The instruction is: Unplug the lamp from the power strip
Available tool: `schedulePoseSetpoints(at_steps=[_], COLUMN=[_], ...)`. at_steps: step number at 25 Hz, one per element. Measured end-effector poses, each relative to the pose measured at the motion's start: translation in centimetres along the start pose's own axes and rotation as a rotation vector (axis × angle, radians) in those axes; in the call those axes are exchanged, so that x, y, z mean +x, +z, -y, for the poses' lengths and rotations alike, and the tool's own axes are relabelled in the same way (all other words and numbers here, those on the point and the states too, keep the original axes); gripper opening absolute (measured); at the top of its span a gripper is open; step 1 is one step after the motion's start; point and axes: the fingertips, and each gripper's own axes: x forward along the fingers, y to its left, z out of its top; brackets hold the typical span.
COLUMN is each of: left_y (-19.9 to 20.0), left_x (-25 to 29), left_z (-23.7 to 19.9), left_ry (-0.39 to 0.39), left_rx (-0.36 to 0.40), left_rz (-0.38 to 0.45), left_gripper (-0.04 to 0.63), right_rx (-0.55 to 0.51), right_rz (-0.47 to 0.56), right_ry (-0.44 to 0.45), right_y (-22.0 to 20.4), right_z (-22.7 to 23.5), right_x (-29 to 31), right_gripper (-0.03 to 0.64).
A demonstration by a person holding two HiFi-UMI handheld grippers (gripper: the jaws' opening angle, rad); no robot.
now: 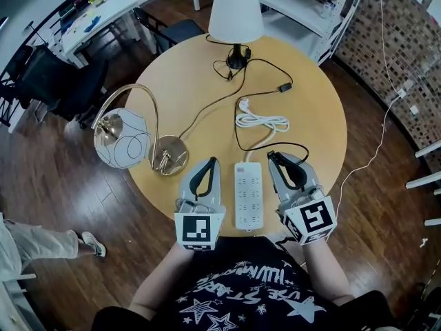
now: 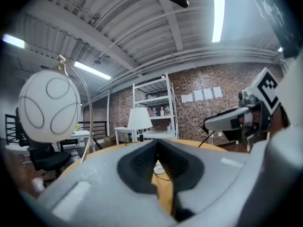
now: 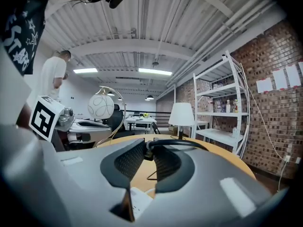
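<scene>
A white power strip lies on the round wooden table between my two grippers. My right gripper is shut on a black plug, held just right of the strip's far end and apart from its sockets. The plug's black cord loops over that gripper and runs past an inline switch to the white-shaded lamp at the table's far side. My left gripper rests left of the strip, its tips together with nothing between them.
The strip's own white cord lies coiled beyond it. A gold arc lamp with a globe shade stands at the table's left edge. White shelves, a desk and dark chairs surround the table. A person stands to the left.
</scene>
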Motion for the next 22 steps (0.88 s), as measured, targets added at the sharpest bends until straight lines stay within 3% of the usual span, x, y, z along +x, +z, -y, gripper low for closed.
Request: schedulePoseSetpoints(at_steps=[4,8,12,22], left_y=[2.9,4.1,4.7,2.5], left_x=[-0.8,-1.4,-2.0,-1.8], left_z=[0.5,0.7,0.4,-0.3], left_ry=[-0.023,-0.016,-0.029,-0.028], left_rx=[-0.002,-0.07,-0.022,0.006], left_rz=[0.017,0.016,0.017,-0.003], left_gripper=[0.005,0.005,0.005,0.005], right_rx=[-0.016,-0.021,-0.035,-0.09], right_rz=[0.015,0.037,0.032,0.017], right_ry=[0.009,0.026,0.033,0.076], right_y=[1.7,2.7,3.0,2.2], right_z=[-0.7,-1.6,-2.2,-3.0], right_x=[-0.6,-1.1,-1.0,-1.1], right_gripper=[0.061,0.061,0.061,0.061])
